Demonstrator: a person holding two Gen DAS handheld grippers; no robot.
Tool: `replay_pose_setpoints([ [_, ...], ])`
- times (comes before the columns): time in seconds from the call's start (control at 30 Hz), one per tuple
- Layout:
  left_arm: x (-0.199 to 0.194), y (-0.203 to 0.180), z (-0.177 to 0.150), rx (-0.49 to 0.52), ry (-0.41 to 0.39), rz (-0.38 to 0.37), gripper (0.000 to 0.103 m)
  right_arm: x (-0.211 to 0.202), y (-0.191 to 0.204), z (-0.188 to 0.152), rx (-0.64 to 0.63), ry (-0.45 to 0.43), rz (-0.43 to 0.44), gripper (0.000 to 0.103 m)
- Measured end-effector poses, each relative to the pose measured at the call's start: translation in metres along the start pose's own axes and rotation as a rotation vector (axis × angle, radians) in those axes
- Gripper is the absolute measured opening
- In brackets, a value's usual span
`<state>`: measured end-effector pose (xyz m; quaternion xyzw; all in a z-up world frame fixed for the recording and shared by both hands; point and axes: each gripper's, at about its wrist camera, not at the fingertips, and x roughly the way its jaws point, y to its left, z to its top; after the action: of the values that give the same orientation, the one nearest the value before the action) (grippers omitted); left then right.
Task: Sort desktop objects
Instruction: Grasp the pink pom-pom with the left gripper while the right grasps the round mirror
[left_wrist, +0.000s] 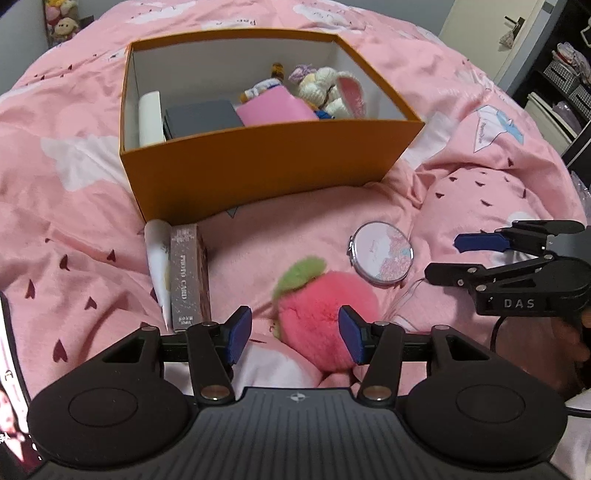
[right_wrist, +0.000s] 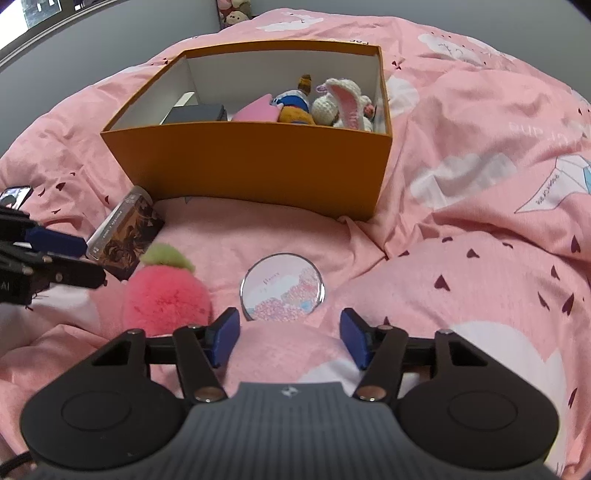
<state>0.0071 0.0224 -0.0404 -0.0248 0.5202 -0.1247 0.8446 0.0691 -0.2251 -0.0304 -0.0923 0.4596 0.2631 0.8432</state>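
Observation:
An orange box (left_wrist: 258, 166) (right_wrist: 255, 166) stands on the pink bedspread and holds a grey case (left_wrist: 201, 118), a pink pouch (left_wrist: 275, 109), a crochet rabbit (left_wrist: 332, 92) and other toys. In front lie a fluffy pink peach plush (left_wrist: 321, 306) (right_wrist: 166, 291), a round compact mirror (left_wrist: 382, 253) (right_wrist: 282, 286), a "photo card" box (left_wrist: 188, 273) (right_wrist: 127, 236) and a white tube (left_wrist: 157, 254). My left gripper (left_wrist: 295, 334) is open, its fingers on either side of the plush. My right gripper (right_wrist: 288, 334) is open just short of the mirror; it also shows in the left wrist view (left_wrist: 448, 256).
The bedspread (right_wrist: 461, 206) is rumpled, with a raised fold to the right of the mirror. A phone (right_wrist: 14, 195) lies at the far left. Shelves and a door (left_wrist: 535, 55) stand beyond the bed at right.

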Motion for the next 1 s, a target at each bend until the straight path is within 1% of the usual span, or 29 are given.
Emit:
replay_pose_setpoints([
  [0.07,0.005,0.0,-0.001,-0.004,0.009,-0.003,0.062,0.002,-0.001,0.0,0.009,0.001,0.007,0.063],
  [0.2,0.014,0.004,0.0,-0.06,0.012,-0.051,0.063,0.007,-0.005,0.003,0.025,-0.006,0.033,0.064],
  [0.27,0.019,0.002,0.001,-0.087,0.017,-0.059,0.066,0.011,-0.008,0.006,0.033,-0.004,0.042,0.063],
  [0.33,0.026,-0.002,0.003,-0.082,0.035,-0.07,0.066,0.016,-0.009,0.01,0.035,0.0,0.052,0.062],
  [0.37,0.03,-0.004,0.003,-0.081,0.043,-0.069,0.066,0.019,-0.009,0.011,0.033,0.003,0.058,0.062],
  [0.43,0.039,-0.01,0.004,-0.074,0.065,-0.059,0.066,0.025,-0.009,0.013,0.02,0.013,0.063,0.057],
  [0.53,0.052,-0.016,0.004,-0.069,0.098,-0.054,0.066,0.034,-0.012,0.015,0.012,0.034,0.069,0.053],
  [0.63,0.061,-0.021,0.003,-0.06,0.107,-0.014,0.066,0.042,-0.014,0.018,0.004,0.048,0.075,0.052],
  [0.73,0.069,-0.02,0.004,-0.077,0.122,-0.011,0.066,0.052,-0.016,0.021,0.011,0.066,0.065,0.052],
  [0.87,0.078,-0.022,0.002,-0.053,0.15,0.004,0.067,0.065,-0.02,0.022,0.021,0.093,0.064,0.052],
  [0.93,0.08,-0.022,0.001,-0.048,0.163,0.008,0.067,0.07,-0.022,0.023,0.031,0.107,0.071,0.054],
  [0.97,0.081,-0.022,0.001,-0.049,0.163,0.01,0.065,0.073,-0.023,0.023,0.037,0.112,0.075,0.055],
  [1.0,0.081,-0.021,0.001,-0.05,0.162,0.012,0.063,0.075,-0.024,0.024,0.04,0.115,0.083,0.058],
])
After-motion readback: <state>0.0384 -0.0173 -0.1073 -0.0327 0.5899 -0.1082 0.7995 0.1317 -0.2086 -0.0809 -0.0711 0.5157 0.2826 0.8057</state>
